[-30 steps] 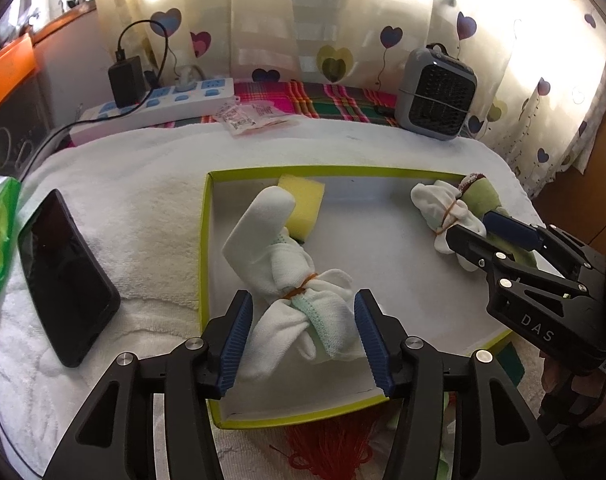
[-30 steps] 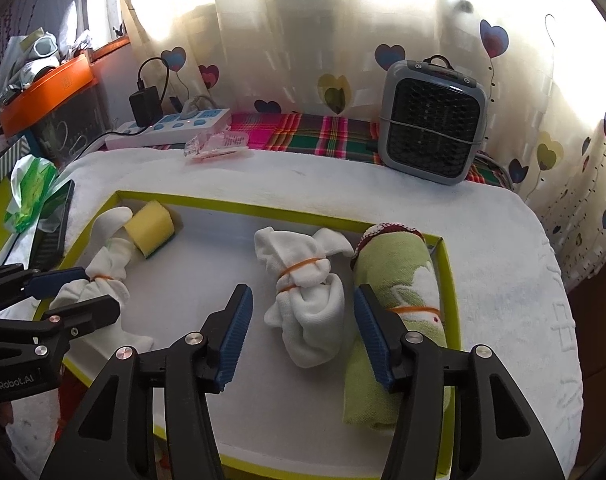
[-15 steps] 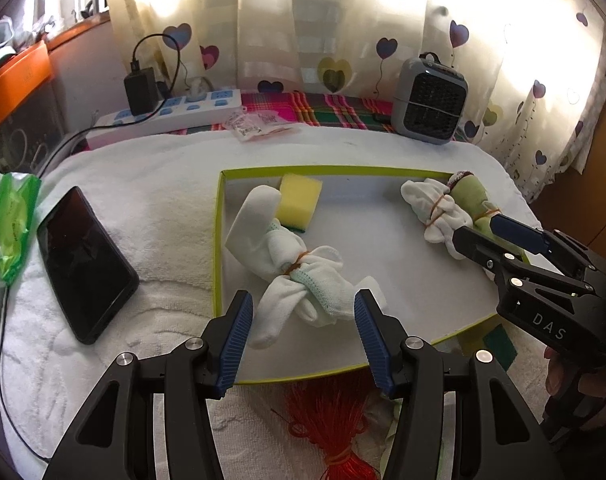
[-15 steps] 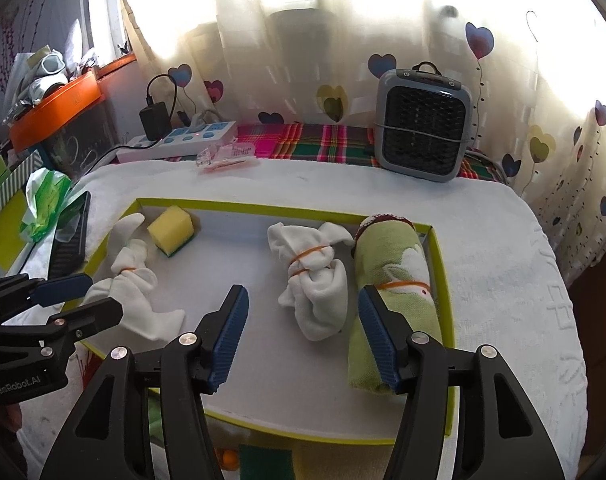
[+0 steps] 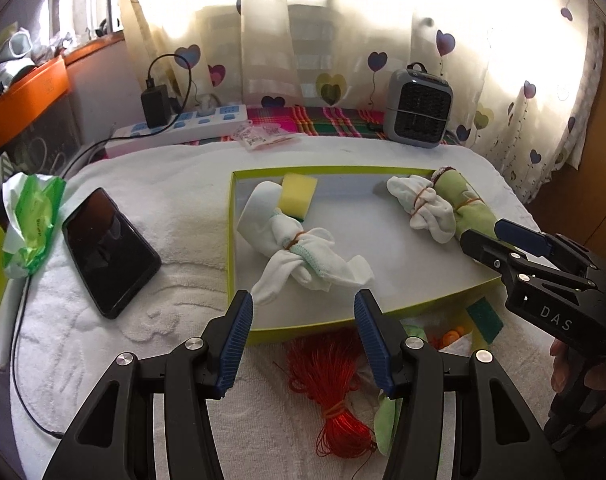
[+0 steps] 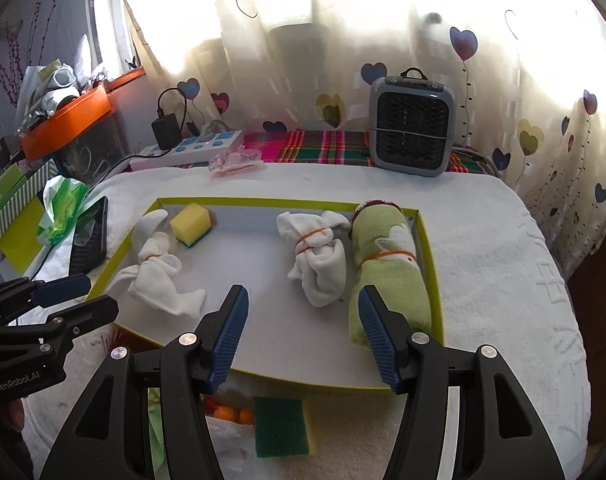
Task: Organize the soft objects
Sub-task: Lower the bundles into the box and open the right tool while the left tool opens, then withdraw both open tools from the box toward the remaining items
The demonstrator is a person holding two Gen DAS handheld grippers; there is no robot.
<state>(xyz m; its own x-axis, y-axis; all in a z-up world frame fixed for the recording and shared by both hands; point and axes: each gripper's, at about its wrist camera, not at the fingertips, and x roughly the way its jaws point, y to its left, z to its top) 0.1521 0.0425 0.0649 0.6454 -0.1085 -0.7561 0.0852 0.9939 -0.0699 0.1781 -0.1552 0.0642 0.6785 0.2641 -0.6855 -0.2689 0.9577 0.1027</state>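
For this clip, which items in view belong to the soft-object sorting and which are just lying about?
Part of the job:
- green-rimmed tray
- two banded white cloth bundles
- rolled green towel
- yellow sponge
- loose green sponge in front of the tray

Just lying about:
- phone
- power strip
- small heater
- red cord hank

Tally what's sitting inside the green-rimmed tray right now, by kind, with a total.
White cloth bundles tied with rubber bands: 2
Green rolled towel, banded: 1
Yellow sponge: 1
Total in the tray: 4
Both tools are open and hold nothing.
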